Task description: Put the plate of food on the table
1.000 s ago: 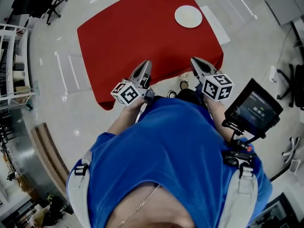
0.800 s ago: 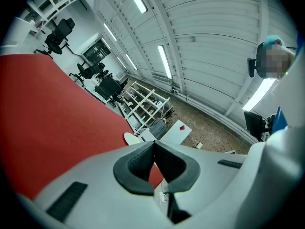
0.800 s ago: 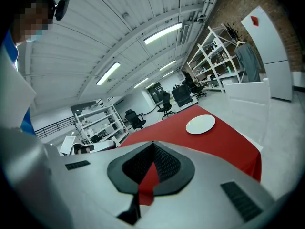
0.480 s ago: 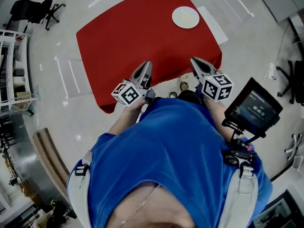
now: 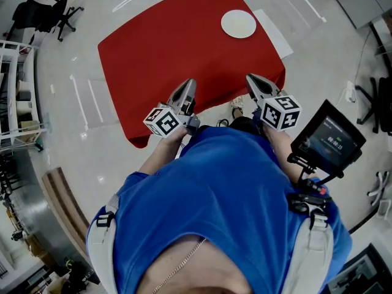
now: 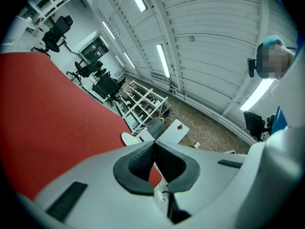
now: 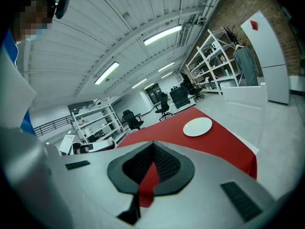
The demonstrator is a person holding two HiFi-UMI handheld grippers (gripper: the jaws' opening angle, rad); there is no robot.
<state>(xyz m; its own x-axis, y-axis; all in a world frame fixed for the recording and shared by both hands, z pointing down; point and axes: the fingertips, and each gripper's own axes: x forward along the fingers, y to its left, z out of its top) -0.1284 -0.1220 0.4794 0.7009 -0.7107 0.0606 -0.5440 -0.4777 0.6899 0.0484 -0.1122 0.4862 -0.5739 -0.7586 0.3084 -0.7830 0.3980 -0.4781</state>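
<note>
Although the task speaks of carrying a plate to the table, neither claw carries anything at this moment. The left gripper (image 5: 189, 82) and the right gripper (image 5: 252, 78) hang side by side in front of the person's blue shirt (image 5: 220, 188), just over the near edge of the table (image 5: 153, 54), which is covered in a red cloth. In the left gripper view the jaws of the left gripper (image 6: 153, 143) meet at their tips with nothing between them. The right gripper view shows the same of the right gripper (image 7: 153, 143): its jaws are pressed together and empty, and only red cloth shows past them.

The one plate (image 5: 238, 24) in sight is white and round. It lies flat on the cloth near the far right corner of the table, well apart from both claws. It shows again in the right gripper view (image 7: 197, 126) and partly in the left gripper view (image 6: 127, 138). Its surface looks bare, and no food can be made out on it in any view.

Judged from how things lie, the placing itself looks done, since a plate sits on the table and both claws are free. If a separate plate with food is meant, none is in view, and the whole fetch-and-set-down would remain.
</note>
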